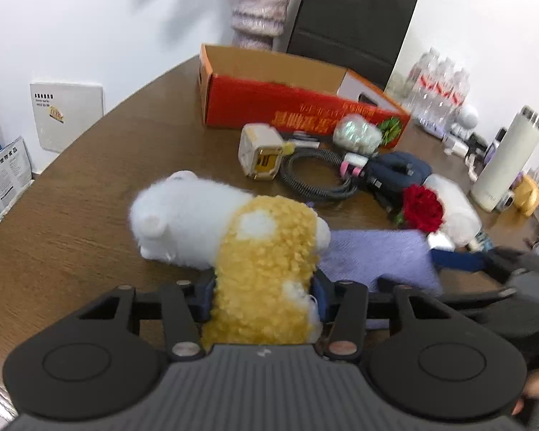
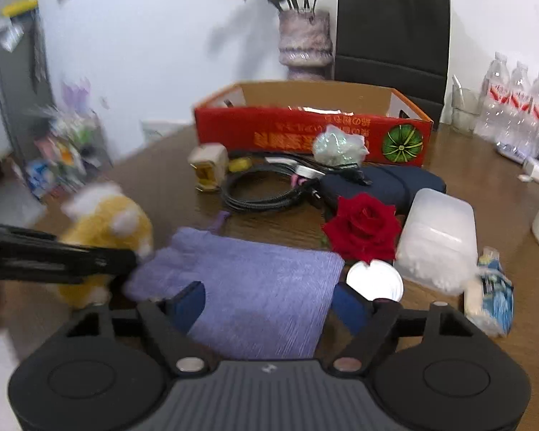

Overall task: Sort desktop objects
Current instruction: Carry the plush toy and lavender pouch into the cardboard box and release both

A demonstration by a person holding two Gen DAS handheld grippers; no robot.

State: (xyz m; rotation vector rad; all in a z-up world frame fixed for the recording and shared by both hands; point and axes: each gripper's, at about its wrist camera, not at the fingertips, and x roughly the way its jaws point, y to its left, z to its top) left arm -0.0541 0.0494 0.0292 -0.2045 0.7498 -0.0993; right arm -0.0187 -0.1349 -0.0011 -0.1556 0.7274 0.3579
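While the left gripper [image 1: 264, 296] has its blue pads pressed into the yellow, curly-piled body of the plush toy [image 1: 233, 230], the step in hand looks like the pick-up of that toy, the first soft thing to be sorted. The toy lies on its side near the front edge of the desk [image 1: 90, 186], its smooth white fleece head pointing toward the left edge, its rump touching the purple cloth [image 2: 255, 287]. The right gripper [image 2: 269, 305] stands with its jaws apart, one on each side of that ribbed, knitted-looking cloth, the pads not pressing on it, so it grasps nothing.

The likely goal is the orange cardboard box [image 2: 305, 133], open-topped and shallow, toward the desk's far edge. The next move, as I judge it, calls for lifting the toy clear and carrying it over the clutter between: a coiled braided cable [image 2: 266, 194], a cream boxy charger [image 1: 260, 156], a crinkly plastic bundle [image 2: 336, 149] and a dark fabric pouch [image 2: 388, 183]. The plush should squash and sag in the grip, so a firm hold matters. Near the right edge sit a velvety red rose [image 2: 363, 228] and a frosted, rounded plastic container [image 2: 438, 230], touching or nearly so
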